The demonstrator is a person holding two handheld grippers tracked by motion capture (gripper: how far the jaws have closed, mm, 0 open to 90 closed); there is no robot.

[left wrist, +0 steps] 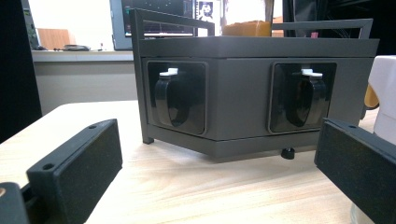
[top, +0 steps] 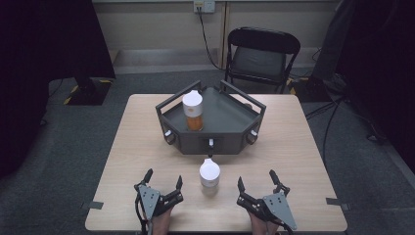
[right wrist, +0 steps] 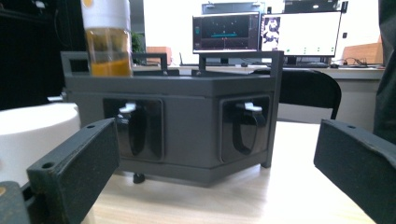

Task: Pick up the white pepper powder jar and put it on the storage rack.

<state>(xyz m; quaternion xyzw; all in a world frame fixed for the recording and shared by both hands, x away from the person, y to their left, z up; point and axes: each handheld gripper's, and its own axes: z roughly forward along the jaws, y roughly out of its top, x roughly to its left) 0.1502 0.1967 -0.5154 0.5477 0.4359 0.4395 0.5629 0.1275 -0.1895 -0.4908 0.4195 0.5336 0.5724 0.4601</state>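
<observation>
Grey carpet surrounds a light wooden table [top: 293, 147] in the high view, with a black folding chair [top: 259, 56] behind it. On the table stands a dark grey angular tray [top: 230, 117] with rails, and a white-capped jar [top: 193, 111] of orange contents stands upright in the tray's left part. A second white-lidded jar [top: 209, 174] stands on the tabletop just in front of the tray, between the two grippers and touching neither. The left gripper [top: 163, 179] rests at the near edge with jaws spread wide and empty; the right gripper [top: 256, 180] does the same on the other side. From the left gripper view, the wide black jaws frame the tray's front wall [left wrist: 233, 107], where two recessed black loop handles [left wrist: 170, 100] with white tabs sit; the near jar's white lid [left wrist: 385, 88] shows at the right edge, beside the right jaw. From the right gripper view, the jaws again stand wide apart with nothing between them, the near jar's lid [right wrist: 37, 135] lies close by the left jaw, the tray [right wrist: 187, 116] sits ahead, the amber jar [right wrist: 107, 39] rises at its upper left, and lit monitors [right wrist: 261, 32] glow behind.
</observation>
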